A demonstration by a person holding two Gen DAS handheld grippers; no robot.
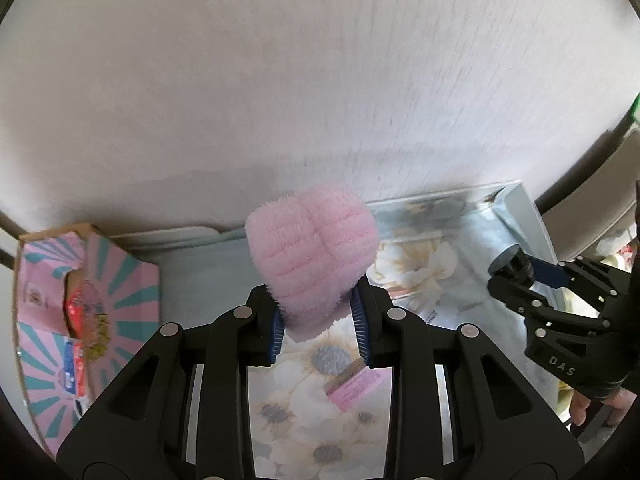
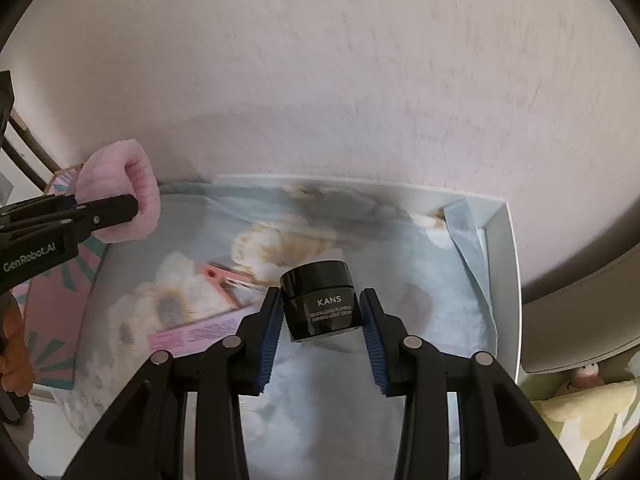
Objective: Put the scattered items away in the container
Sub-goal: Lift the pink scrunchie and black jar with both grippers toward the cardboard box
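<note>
Left wrist view: left claw (image 1: pixel 320 316) pinches a fluffy pink band (image 1: pixel 312 256); right claw (image 2: pixel 322 320) clamps a black jar (image 2: pixel 318 300).

Ahead of my fingers rose a pale, faintly textured wall (image 1: pixel 320 80), softly daylit. Beneath them lay a pale blue floral cloth (image 2: pixel 400 400).

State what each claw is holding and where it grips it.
Left claw: the fluffy pink band, pinched at its lower end. Right claw: the black cream jar, clamped across its sides.
</note>
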